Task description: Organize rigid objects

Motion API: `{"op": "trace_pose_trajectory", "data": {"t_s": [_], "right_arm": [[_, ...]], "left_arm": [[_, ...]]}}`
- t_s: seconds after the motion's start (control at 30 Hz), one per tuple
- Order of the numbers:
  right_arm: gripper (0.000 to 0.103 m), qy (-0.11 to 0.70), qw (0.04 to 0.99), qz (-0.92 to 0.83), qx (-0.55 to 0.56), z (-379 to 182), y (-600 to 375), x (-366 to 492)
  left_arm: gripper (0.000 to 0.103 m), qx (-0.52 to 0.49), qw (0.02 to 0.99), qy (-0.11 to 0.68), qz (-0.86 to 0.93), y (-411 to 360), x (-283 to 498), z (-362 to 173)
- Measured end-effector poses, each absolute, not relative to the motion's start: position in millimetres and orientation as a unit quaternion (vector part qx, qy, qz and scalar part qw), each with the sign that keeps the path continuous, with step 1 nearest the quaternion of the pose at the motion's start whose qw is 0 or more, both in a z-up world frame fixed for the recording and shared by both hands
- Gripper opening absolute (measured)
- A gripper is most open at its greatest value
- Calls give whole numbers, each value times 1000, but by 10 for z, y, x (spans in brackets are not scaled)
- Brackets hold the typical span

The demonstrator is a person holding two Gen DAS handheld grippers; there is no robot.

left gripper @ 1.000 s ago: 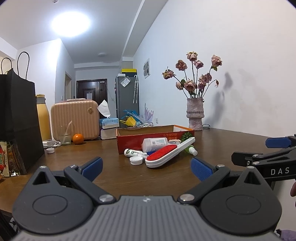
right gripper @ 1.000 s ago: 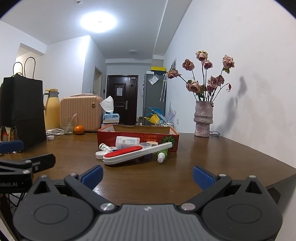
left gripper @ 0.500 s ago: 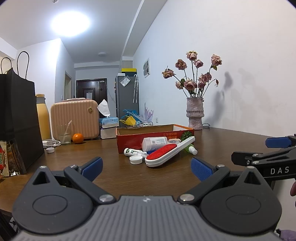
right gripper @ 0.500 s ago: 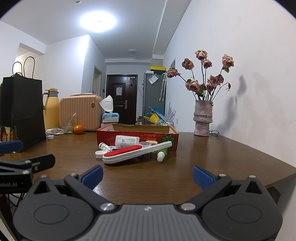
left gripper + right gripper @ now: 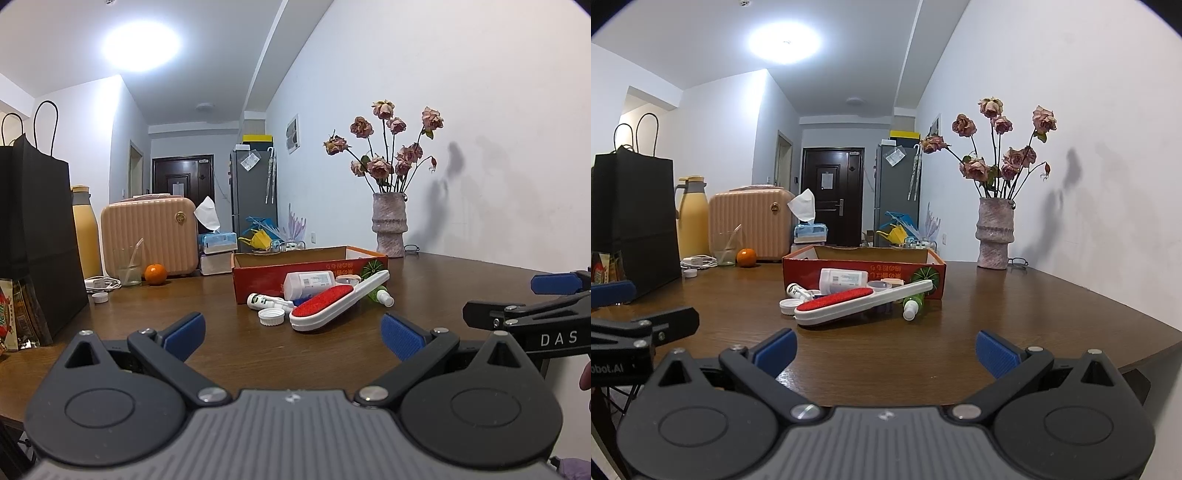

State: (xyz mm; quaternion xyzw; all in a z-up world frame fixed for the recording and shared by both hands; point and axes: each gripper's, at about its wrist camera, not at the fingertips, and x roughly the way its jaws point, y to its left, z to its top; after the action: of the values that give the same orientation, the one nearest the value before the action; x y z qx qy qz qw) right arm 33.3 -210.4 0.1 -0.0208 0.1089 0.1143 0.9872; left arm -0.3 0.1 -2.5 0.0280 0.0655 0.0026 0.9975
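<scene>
Low in the frame, the left gripper point(image 5: 291, 332) has its blue-padded fingers point(image 5: 183, 330) spread wide over the brown wooden surface point(image 5: 221, 343), holding nothing. The right gripper point(image 5: 884, 347) is spread the same way and just as empty; its tips also jut in at the right edge of the left view.

Mid-frame, past both grippers, lies a small clutter. Nearest is a lint brush point(image 5: 862, 301), white plastic with a red felt pad, lying at a slant, its handle propped on the things behind. A white cap point(image 5: 787, 305) sits at its left end, a small white tube point(image 5: 264, 301) just behind that, and a green spray bottle point(image 5: 911, 304) under the handle. A white labelled bottle point(image 5: 842, 278) lies on its side against the open red cardboard box point(image 5: 864, 271).

Farther back stand a vase of dried roses point(image 5: 991, 236) at right, and an orange point(image 5: 746, 257), a peach suitcase point(image 5: 751, 221) and a black paper bag point(image 5: 633, 221) at left.
</scene>
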Motion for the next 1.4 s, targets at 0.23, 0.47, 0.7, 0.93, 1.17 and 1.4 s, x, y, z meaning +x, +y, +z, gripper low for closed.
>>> {"op": "trace_pose_trajectory", "data": {"t_s": [0.23, 0.47, 0.7, 0.93, 1.17, 1.4], "right_arm": [[103, 112, 987, 113, -20, -10, -2113, 330], [103, 115, 987, 111, -19, -16, -2131, 332], [103, 118, 987, 109, -18, -27, -2145, 339], [103, 118, 988, 101, -23, -84, -2168, 401], [103, 155, 984, 90, -10, -246, -2277, 926], [103, 166, 976, 127, 56, -152, -2532, 1807]], "left_arm": [[103, 28, 997, 69, 2, -16, -1, -41], [103, 26, 997, 73, 2, -20, 28, -48], [103, 27, 997, 74, 0, -46, 25, -57], [103, 42, 997, 60, 4, -10, 117, -98], [103, 42, 994, 90, 40, 70, 604, -84], [103, 13, 988, 148, 34, 119, 1392, -48]]}}
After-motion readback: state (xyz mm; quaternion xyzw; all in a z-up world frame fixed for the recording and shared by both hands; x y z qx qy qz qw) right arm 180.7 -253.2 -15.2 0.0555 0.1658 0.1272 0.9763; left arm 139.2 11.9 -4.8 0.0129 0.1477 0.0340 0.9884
